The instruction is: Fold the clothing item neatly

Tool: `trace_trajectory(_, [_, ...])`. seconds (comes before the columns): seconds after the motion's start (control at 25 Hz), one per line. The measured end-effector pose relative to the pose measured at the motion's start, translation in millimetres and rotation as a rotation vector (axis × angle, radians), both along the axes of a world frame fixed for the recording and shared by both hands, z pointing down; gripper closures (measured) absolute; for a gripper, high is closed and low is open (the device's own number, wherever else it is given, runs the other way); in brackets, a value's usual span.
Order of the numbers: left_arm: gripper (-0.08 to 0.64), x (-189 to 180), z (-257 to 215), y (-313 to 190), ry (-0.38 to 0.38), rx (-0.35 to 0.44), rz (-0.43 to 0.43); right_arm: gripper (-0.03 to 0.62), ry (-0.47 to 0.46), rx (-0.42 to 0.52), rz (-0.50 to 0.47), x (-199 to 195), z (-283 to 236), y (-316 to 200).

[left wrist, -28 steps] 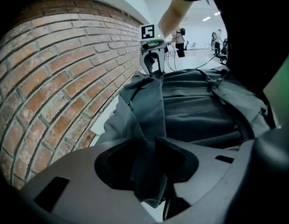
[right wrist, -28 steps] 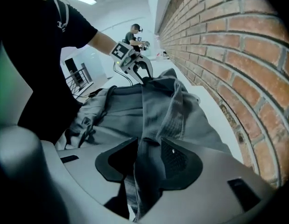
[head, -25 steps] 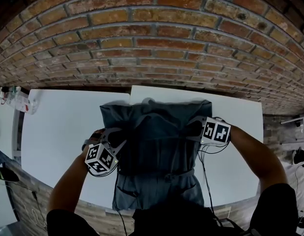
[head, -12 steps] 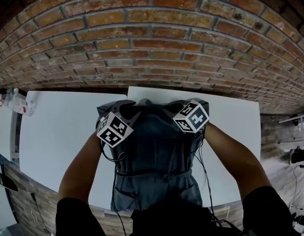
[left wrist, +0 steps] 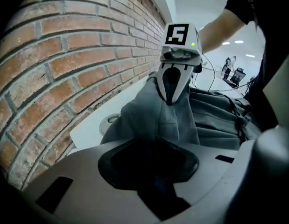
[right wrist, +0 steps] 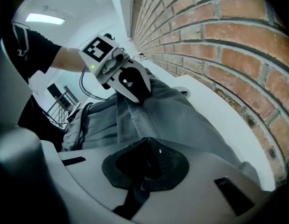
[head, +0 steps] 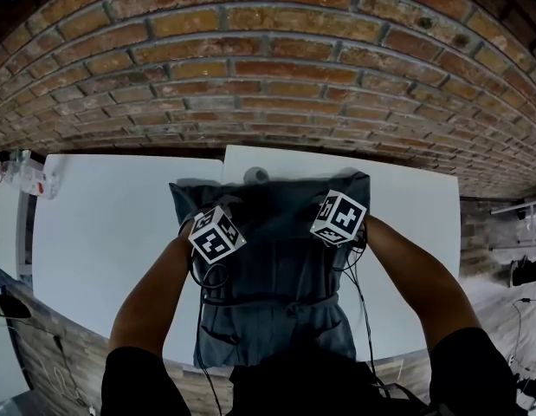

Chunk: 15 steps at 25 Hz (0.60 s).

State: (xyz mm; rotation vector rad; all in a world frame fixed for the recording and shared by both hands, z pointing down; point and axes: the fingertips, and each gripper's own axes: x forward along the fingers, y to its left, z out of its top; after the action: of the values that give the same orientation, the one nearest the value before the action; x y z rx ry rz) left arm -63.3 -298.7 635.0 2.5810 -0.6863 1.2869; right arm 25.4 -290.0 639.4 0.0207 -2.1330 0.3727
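A grey-blue garment (head: 276,267) lies lengthwise on the white table (head: 103,232), with its waist tie (head: 276,303) toward me. Both grippers sit over its far part, near the far edge. My left gripper (head: 214,211) is shut on a raised fold of the cloth, also seen in the right gripper view, left gripper (right wrist: 137,96). My right gripper (head: 326,199) pinches a similar fold, which shows as a peak of fabric under the right gripper (left wrist: 171,99). Dark cloth fills each gripper's own jaws in its own view.
A brick wall (head: 268,76) rises right behind the table. A small round grey disc (head: 256,174) sits at the garment's far edge. Small items (head: 25,176) stand at the table's far left. Cables (head: 358,302) trail from the grippers over the garment.
The grippers went from the garment's sides up to its far edge. They have since drawn slightly back toward me and lower, with cloth pinched in them.
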Motion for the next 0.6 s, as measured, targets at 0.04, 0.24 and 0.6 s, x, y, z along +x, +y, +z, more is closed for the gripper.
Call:
trace_trajectory(0.04, [0.453,-1.8,-2.0,1.1,0.005,0.004,-0.009,0.589,-0.014,-0.001,0.012,-0.3,-4.0,-1.2])
trace_trajectory(0.24, [0.453,-19.4,-26.8,2.1,0.044,0.052,-0.071,0.589,-0.146,0.038,0.203,11.1,-45.1,-35.0])
trace_trajectory(0.6, [0.457,-76.8,7.5,1.0,-0.005,-0.04,-0.258,0.589,0.09,0.203,0.294,74.4,0.6,-67.4])
